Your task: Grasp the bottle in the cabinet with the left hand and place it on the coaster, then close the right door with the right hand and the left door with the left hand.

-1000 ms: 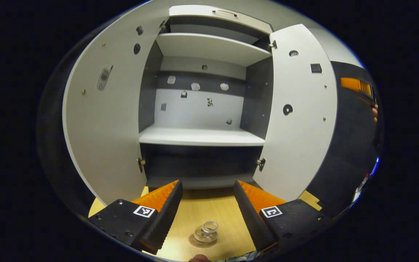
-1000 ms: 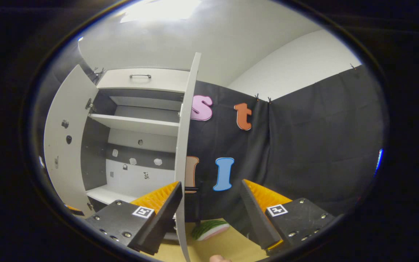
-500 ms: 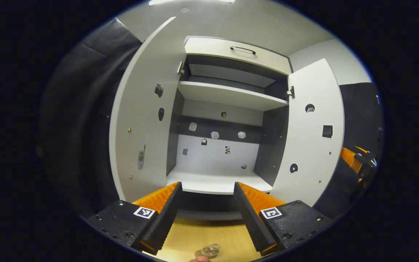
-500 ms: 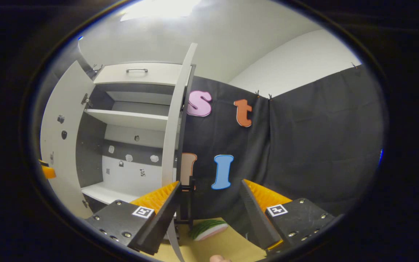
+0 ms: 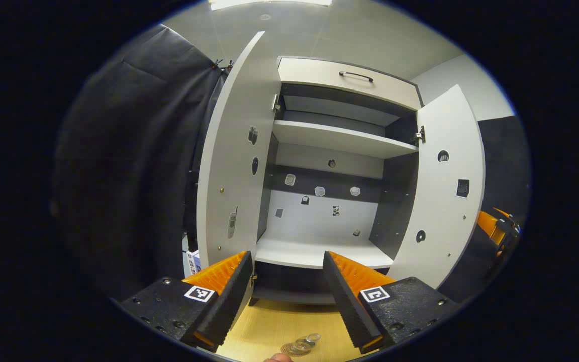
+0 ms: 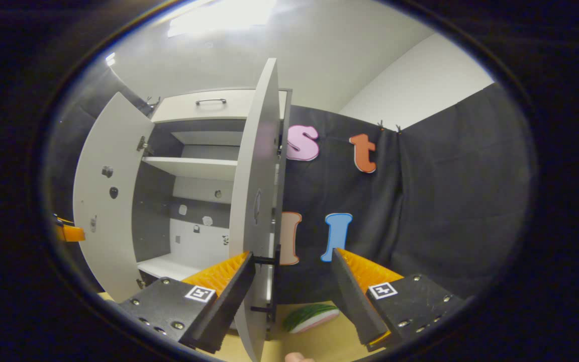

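left gripper [image 5: 288,296] agape — bottle [image 5: 305,344] just below, on coaster [image 5: 292,349]

watermelon slice [image 6: 311,317] on wooden table [image 6: 329,341], small box [image 5: 192,261]

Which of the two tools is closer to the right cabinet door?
The right tool, I'd judge. The right door stands edge-on just past its fingers. The left tool faces the open cabinet from the middle, with that door off to one side.
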Demonstrator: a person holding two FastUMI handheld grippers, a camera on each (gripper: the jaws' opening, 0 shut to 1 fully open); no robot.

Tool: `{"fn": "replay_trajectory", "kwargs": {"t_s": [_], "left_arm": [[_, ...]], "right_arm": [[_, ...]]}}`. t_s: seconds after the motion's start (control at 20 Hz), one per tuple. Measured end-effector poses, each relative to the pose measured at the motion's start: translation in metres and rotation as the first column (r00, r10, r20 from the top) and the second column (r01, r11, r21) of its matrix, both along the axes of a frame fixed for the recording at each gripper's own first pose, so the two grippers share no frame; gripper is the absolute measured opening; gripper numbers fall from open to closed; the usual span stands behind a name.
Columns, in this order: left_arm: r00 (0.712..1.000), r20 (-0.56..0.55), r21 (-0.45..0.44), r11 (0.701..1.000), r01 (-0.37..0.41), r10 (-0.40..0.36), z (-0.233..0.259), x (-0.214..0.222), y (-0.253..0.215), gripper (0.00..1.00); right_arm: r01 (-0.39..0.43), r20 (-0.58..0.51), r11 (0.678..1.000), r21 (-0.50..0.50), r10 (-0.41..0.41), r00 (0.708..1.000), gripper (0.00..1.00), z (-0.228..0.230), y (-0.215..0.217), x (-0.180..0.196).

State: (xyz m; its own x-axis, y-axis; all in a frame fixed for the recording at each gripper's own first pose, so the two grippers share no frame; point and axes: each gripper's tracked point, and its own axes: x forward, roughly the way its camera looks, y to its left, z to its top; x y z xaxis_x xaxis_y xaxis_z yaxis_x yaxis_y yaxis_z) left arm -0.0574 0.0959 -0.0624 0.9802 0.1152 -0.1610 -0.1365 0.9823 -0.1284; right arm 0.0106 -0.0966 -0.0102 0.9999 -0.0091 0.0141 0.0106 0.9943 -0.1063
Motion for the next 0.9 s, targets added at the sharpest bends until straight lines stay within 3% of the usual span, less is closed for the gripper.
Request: {"fn": "replay_trajectory", "kwargs": {"t_s": [0.2, 0.3, 0.65, 0.8, 0.9], "left_arm": [[1.000, -0.002, 0.015, 1.000, -0.012, 0.012, -0.001, -0.006, 0.001, 0.87], [1.000, -0.002, 0.025, 0.999, -0.027, 0.027, -0.002, -0.009, 0.006, 0.90], [0.994, -0.013, 0.035, 0.994, -0.107, 0.107, -0.005, -0.027, 0.034, 0.90], [0.992, -0.010, 0.034, 0.992, -0.125, 0.126, -0.005, -0.028, 0.041, 0.87], [0.991, -0.011, 0.039, 0.990, -0.134, 0.135, -0.005, -0.032, 0.044, 0.90]], "right_arm": [[-0.111, -0.025, 0.993, 0.047, 0.112, 0.993, 0.95, -0.007, 0.039, 0.009], [-0.141, -0.034, 0.987, 0.074, 0.144, 0.989, 0.95, -0.011, 0.055, 0.016], [-0.191, -0.055, 0.969, 0.158, 0.202, 0.978, 0.95, -0.017, 0.085, 0.042], [-0.207, -0.071, 0.966, 0.152, 0.220, 0.973, 0.92, -0.022, 0.098, 0.055], [-0.211, -0.080, 0.966, 0.147, 0.224, 0.971, 0.93, -0.026, 0.109, 0.059]]}}
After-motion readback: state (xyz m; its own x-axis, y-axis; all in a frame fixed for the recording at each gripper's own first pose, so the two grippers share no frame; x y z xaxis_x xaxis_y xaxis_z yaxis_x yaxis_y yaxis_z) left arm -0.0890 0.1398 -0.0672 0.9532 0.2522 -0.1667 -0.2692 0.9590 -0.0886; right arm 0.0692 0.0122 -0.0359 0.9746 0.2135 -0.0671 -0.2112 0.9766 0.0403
